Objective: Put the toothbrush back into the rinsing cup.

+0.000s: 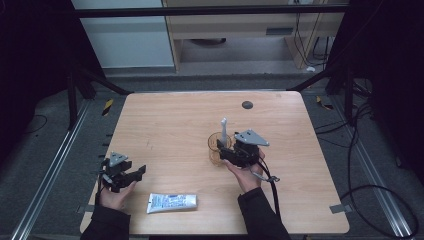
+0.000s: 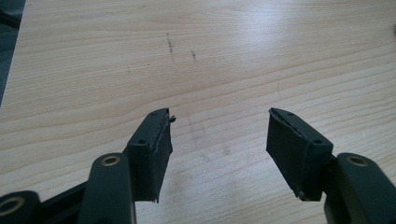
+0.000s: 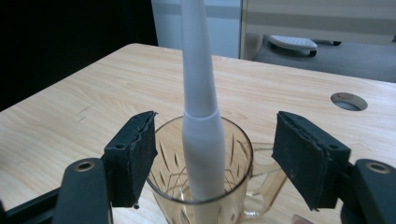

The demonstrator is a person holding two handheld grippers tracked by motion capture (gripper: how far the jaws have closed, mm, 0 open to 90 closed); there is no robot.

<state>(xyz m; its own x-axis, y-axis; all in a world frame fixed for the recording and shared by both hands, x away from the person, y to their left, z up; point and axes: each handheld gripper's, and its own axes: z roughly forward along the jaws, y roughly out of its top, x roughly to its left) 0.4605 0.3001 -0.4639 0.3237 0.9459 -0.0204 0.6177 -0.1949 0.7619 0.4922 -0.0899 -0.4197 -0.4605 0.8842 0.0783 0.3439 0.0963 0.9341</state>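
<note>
Blue print ran across the white tube (image 1: 172, 202) lying near the table's (image 1: 175, 125) front edge in the high view; too small and blurred to make out a single word; nothing else in any view carried lettering, a number or a sign that could be read.

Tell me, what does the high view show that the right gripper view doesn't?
High view alone: the toothpaste tube lying near the table's front edge, the left gripper and both hands. Right gripper view alone: the cut pattern on the glass mug and the open fingers either side of it, not pressing. Both: the white toothbrush standing in the mug, and the table's round hole.
</note>
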